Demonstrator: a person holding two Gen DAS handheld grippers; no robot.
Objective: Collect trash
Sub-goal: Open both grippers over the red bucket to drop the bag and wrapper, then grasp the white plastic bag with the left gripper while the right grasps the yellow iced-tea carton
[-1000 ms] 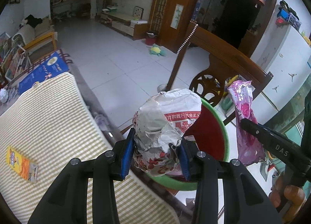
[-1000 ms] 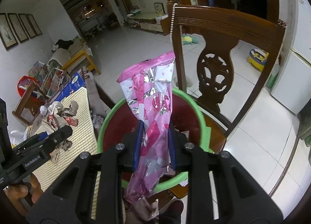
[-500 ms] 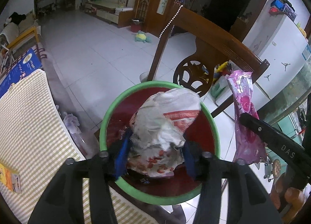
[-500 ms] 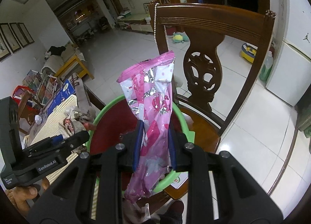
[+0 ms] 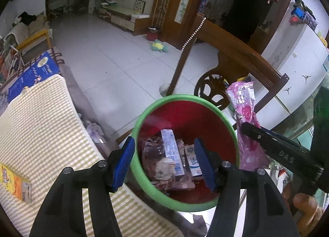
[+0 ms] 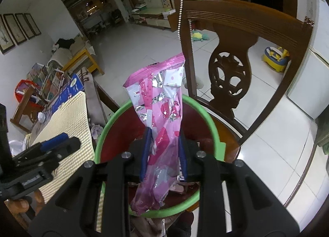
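A wooden chair [image 6: 246, 37] stands behind the green-rimmed red bin [image 5: 141, 175], whose heaped trash [image 5: 170, 163] is hard to identify. The left gripper [image 5: 164, 158] gapes empty above it; the right gripper [image 6: 163, 154] pinches a pink wrapper [image 6: 162, 101] over the bin, beside the checked tablecloth [image 5: 37, 126].

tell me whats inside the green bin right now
The green bin holds crumpled paper and small cartons. Whatever lies beneath them, and the bin's bottom under the pile, is hidden.
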